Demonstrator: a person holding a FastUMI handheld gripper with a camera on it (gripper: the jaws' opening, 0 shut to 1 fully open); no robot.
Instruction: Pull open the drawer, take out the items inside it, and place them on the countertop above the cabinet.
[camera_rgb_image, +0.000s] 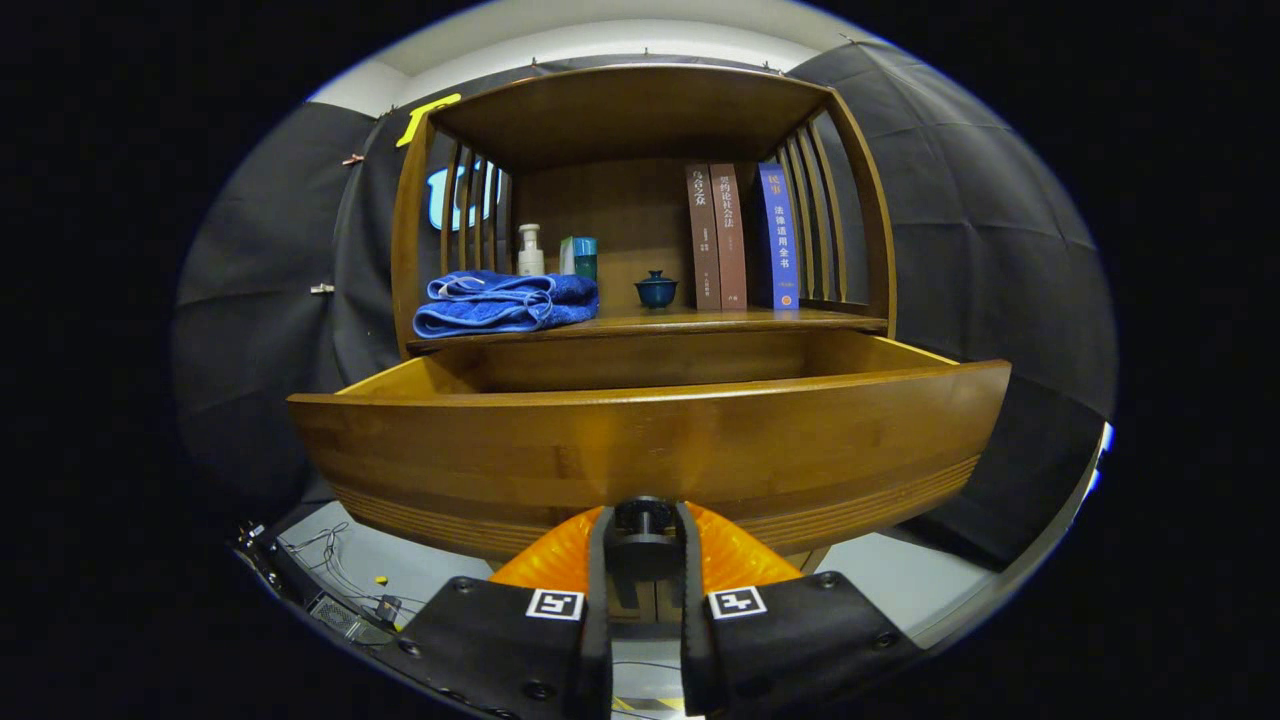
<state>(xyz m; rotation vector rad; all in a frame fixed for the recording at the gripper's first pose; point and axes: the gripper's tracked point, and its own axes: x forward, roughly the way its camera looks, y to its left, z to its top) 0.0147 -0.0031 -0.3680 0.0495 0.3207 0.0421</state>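
On the shelf above the drawer (650, 440) lie a folded blue towel (505, 302), a pump bottle (530, 250), a teal box (580, 256), a small lidded cup (656, 289) and three upright books (740, 238). The drawer stands pulled out; its high front wall hides whatever is inside. The gripper (643, 545) is clenched on the dark knob (643, 520) at the drawer front's lower middle, both fingers pressing its sides.

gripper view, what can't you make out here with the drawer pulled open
- Drawer contents: hidden behind its tall front panel.
- Knob: the tool is closed around it, fingers covering its sides.
- Carton behind the blue towel: lower part hidden.
- Floor cables: too small to tell.
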